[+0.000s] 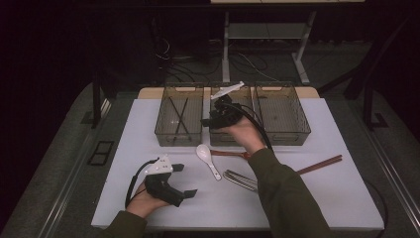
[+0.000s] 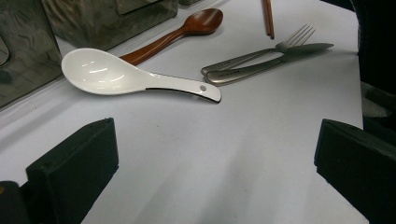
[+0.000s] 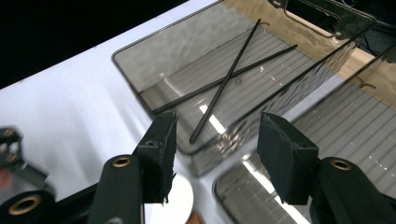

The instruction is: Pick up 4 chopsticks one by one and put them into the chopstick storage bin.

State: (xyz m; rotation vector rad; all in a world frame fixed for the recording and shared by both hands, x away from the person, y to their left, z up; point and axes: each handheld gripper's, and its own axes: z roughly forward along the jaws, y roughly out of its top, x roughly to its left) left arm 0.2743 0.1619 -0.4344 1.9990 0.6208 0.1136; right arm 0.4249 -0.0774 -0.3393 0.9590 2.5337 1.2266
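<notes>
High view: three smoky clear bins are sitting in a row at the far edge of the white worktop.
Right hand-held gripper: hovering over the middle bin, jaws standing partly apart with nothing between them.
Black chopsticks: lying crossed on the floor of the left bin, below and beyond the right jaws; their long axes are running from the bin's near end toward its far end.
Left hand-held gripper: resting low near the front of the worktop, jaws wide, nothing held.
White spoon: lying on the worktop ahead of the left jaws, bowl up, handle pointing toward the front edge in the high view.
Brown spoon: lying just behind the white spoon.
Fork and knife: lying side by side.
Red-brown chopsticks: lying right of the person's sleeve.
Room: dark, with table legs and cables showing on the floor beyond.
</notes>
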